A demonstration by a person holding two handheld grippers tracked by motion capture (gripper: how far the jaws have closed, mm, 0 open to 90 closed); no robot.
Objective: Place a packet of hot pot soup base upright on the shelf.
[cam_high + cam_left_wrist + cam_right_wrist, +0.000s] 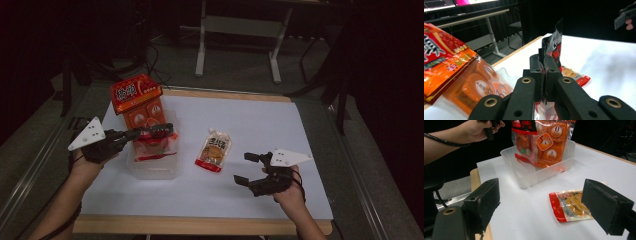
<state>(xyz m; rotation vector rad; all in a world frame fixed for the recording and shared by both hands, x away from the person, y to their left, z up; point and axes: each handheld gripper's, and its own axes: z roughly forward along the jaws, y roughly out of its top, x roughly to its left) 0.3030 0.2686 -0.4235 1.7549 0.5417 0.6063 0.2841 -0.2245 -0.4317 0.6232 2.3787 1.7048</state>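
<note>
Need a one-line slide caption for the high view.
Left gripper, shut on a small red snack packet, over a clear plastic bin holding a large orange bag; right gripper open beside a flat yellow-red pouch.

The room is dim all round the desk point(250, 120), whose white top is the one bright patch in the high view, lit from above it seems. Beyond the desk everything sinks into near black. Soft shadows sit just under the clear tub point(152, 170) and beside the flat snack packet point(214, 150). In the left gripper view the desk glares almost blown out, and the near black claw links are soft, out of focus. In the right gripper view the orange bag point(546, 142) shines with glare spots; the close pads blur slightly.
</note>
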